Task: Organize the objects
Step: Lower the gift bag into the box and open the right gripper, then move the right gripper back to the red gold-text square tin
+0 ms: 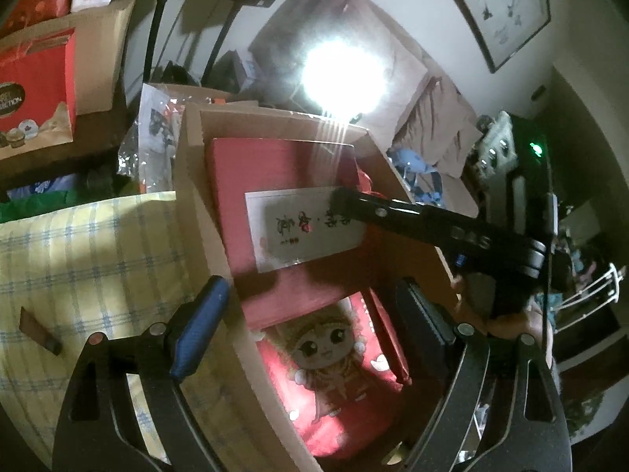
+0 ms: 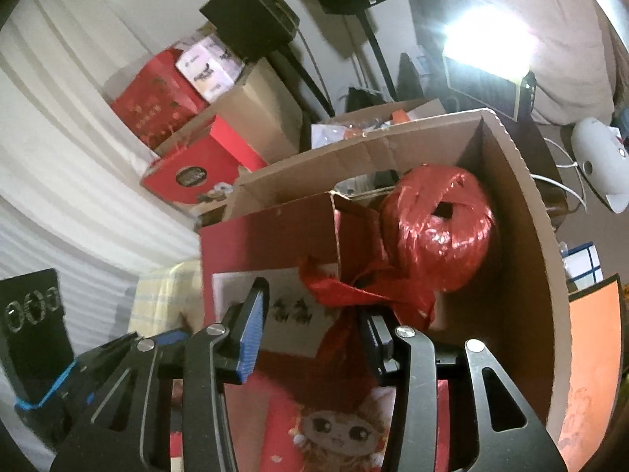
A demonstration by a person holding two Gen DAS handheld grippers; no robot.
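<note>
An open cardboard box (image 1: 204,212) (image 2: 526,212) holds a red gift box (image 1: 275,165) (image 2: 267,244) with a white label (image 1: 298,228) (image 2: 291,310), a red item printed with a cartoon girl (image 1: 334,362) (image 2: 338,432), and a ball of shiny red twine (image 2: 440,228). My left gripper (image 1: 314,322) is open over the box's near end, its blue finger outside the left wall. My right gripper (image 2: 314,326) is open above the label, a loose red twine strand (image 2: 346,295) between its fingers. The right gripper's fingers (image 1: 369,208) reach in from the right.
A yellow plaid cloth (image 1: 78,259) lies left of the box. Red gift boxes (image 1: 35,90) (image 2: 188,165) and brown cartons (image 2: 259,114) are stacked behind. A bright lamp (image 1: 342,74) glares beyond, with a sofa (image 1: 432,110) and a white appliance (image 2: 597,157) to the right.
</note>
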